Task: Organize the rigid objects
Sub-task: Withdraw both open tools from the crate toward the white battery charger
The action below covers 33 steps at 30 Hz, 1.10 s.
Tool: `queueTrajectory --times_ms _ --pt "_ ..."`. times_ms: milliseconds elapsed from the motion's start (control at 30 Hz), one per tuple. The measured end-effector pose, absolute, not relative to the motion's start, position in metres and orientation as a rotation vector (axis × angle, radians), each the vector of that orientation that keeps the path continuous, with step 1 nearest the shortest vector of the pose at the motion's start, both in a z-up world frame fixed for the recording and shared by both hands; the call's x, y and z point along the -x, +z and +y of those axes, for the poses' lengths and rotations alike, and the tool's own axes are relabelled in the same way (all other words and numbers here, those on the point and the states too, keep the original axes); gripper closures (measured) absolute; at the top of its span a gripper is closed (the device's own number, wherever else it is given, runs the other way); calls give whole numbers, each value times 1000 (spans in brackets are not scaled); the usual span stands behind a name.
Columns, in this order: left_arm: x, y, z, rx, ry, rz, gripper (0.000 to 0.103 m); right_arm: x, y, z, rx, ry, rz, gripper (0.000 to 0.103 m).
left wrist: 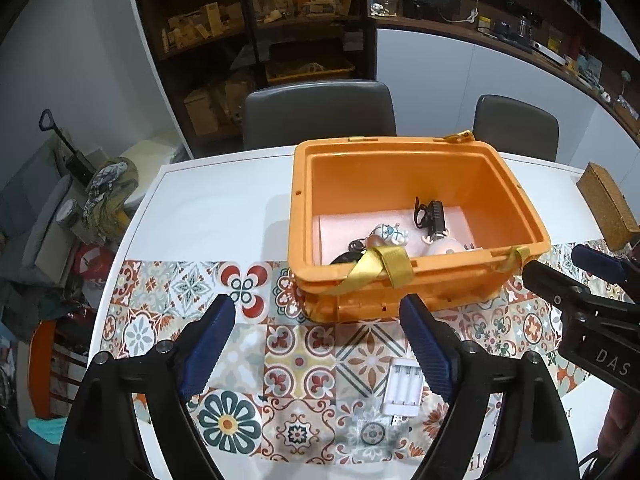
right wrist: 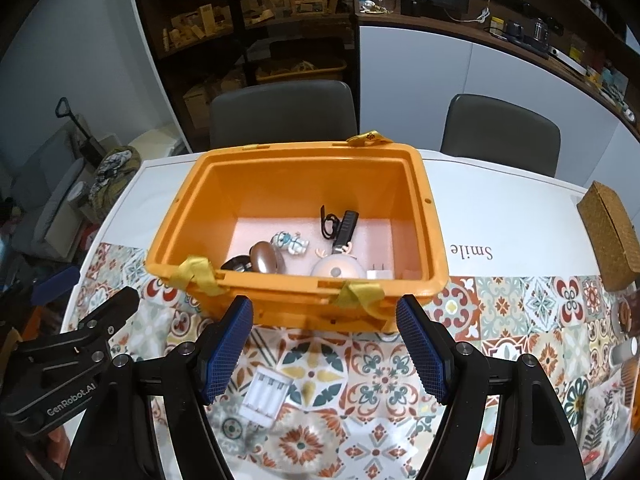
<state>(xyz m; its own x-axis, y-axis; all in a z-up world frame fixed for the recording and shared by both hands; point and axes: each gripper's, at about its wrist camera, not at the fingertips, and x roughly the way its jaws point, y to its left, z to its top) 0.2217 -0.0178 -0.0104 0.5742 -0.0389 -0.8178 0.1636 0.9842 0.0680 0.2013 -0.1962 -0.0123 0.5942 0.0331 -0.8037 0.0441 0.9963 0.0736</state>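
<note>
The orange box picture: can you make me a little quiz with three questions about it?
1. True or false: the white battery charger lies inside the orange box.
2. What is between the left gripper's fingers? A) a toy B) nothing C) a ribbon
3. What colour are the ribbons on the box's rim?

Key: 1 false, it lies on the patterned table mat in front of the box. 2 B. 3 gold.

Both wrist cameras look steeply down and forward over the tabletop, close range. Left view sits left of the orange bin, right view centred. Shared: bin, white battery charger.
</note>
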Motion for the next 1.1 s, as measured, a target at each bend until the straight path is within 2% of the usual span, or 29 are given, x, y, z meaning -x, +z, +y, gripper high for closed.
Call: queueTrajectory --times_ms 600,1100 --pt "-190 -38 -1 -102 -44 999 18 -176 -40 -179 -47 74 975 28" --pt "-166 -69 6 -130 51 1030 18 -178 -86 -155 50 160 1096 28"
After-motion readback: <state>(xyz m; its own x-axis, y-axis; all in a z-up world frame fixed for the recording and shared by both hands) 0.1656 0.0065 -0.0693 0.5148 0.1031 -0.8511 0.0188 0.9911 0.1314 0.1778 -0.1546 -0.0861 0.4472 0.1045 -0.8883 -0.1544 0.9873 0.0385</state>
